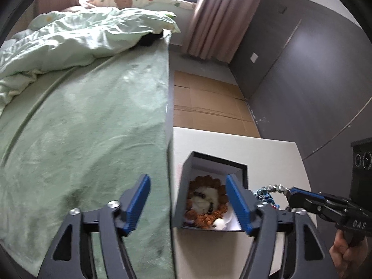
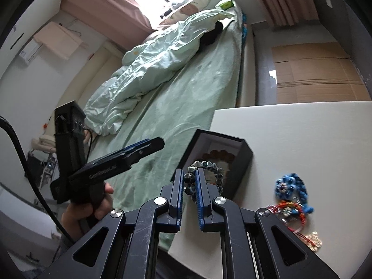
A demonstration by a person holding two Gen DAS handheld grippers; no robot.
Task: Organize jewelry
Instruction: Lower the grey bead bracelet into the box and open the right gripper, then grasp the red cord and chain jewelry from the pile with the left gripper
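A black open box (image 1: 216, 162) (image 2: 244, 151) stands on the white table (image 1: 267, 153) (image 2: 302, 134) beside the bed. Inside it lies a brown beaded bracelet (image 1: 204, 200) (image 2: 223, 154) on white padding. My left gripper (image 1: 188, 200) stands open, nothing between its blue pads; its right finger (image 1: 237, 202) is at the box's right wall. My right gripper (image 2: 188, 186) (image 1: 289, 194) is shut on a silver-grey beaded bracelet (image 2: 209, 169) (image 1: 276, 188), held just in front of the box. Blue beaded jewelry (image 2: 290, 186) (image 1: 264, 195) and red beaded jewelry (image 2: 288, 209) lie on the table to the right.
A green bed (image 1: 93, 127) (image 2: 186, 97) with a rumpled duvet (image 1: 69, 41) borders the table on the left. Flattened cardboard (image 1: 209, 102) (image 2: 320, 74) covers the floor beyond. A pale beaded piece (image 2: 313, 239) lies near the table's front. A hand (image 2: 93, 204) grips the left gripper's handle.
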